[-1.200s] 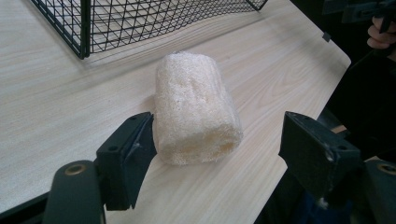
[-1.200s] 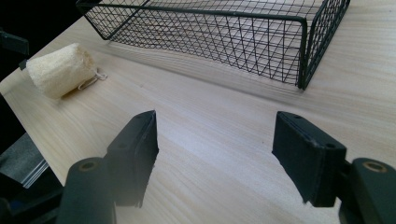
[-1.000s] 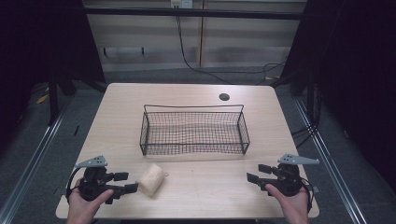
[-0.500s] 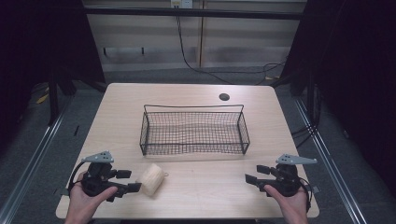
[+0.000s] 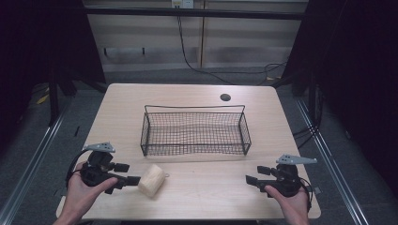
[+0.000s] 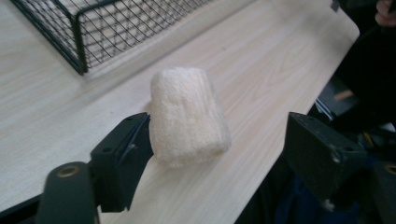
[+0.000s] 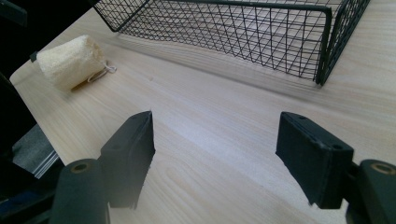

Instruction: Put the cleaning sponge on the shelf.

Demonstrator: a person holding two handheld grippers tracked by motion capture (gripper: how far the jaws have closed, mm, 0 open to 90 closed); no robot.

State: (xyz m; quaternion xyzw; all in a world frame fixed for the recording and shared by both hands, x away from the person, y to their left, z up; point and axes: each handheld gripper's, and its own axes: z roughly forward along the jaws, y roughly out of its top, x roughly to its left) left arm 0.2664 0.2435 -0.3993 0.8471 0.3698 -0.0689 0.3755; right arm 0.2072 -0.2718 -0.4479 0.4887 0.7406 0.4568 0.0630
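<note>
a pale sponge roll (image 5: 151, 180) lies on its side on the wooden table (image 5: 197, 197), in the lower left of the high view, in front of the wire basket (image 5: 195, 129) and apart from it. its long axis runs diagonally, one end toward the lower left, the other toward the upper right, where a small string loop shows. the left gripper (image 5: 123, 174) sits at the lower-left end with its jaws spread wide; in the left gripper view the roll (image 6: 187, 116) lies between the jaws, touching the left one, well clear of the right. the right gripper (image 5: 252, 176), lower right, hovers over bare wood with its jaws apart, holding nothing
</note>
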